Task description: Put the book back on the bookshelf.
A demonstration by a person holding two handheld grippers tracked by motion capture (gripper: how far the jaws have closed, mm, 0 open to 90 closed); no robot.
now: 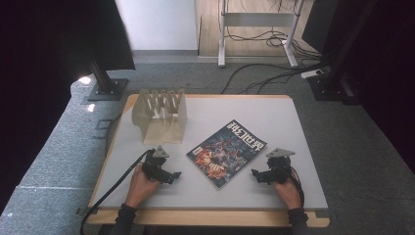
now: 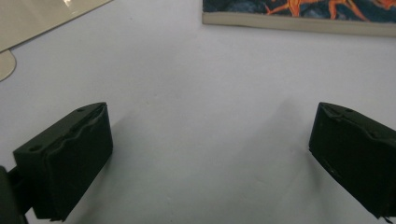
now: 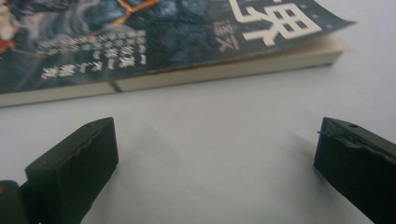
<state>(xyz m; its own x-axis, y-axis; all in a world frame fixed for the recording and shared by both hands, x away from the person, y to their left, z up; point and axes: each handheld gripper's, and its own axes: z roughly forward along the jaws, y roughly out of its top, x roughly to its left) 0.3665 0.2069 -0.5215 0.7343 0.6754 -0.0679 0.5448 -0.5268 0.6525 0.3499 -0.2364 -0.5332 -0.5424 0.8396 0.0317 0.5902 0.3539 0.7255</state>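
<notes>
A magazine (image 1: 227, 152) with a dark blue and orange cover lies flat and turned at an angle in the middle of the white table (image 1: 274, 117). My left gripper (image 1: 177, 175) rests low on the table to the magazine's left, jaws wide apart and empty. In the left gripper view the magazine's edge (image 2: 299, 21) lies ahead of the open gripper (image 2: 210, 154). My right gripper (image 1: 254, 173) sits to the magazine's right, also open with nothing in it. The right gripper view has the magazine's page edge (image 3: 187, 77) just beyond the open gripper (image 3: 215, 163).
A beige slotted rack (image 1: 160, 116) stands at the back left of the table; its base (image 2: 42, 18) appears in the left gripper view. Black stands, a white frame and cables sit on the floor beyond the table. Bare table surface lies between the grippers and the front edge.
</notes>
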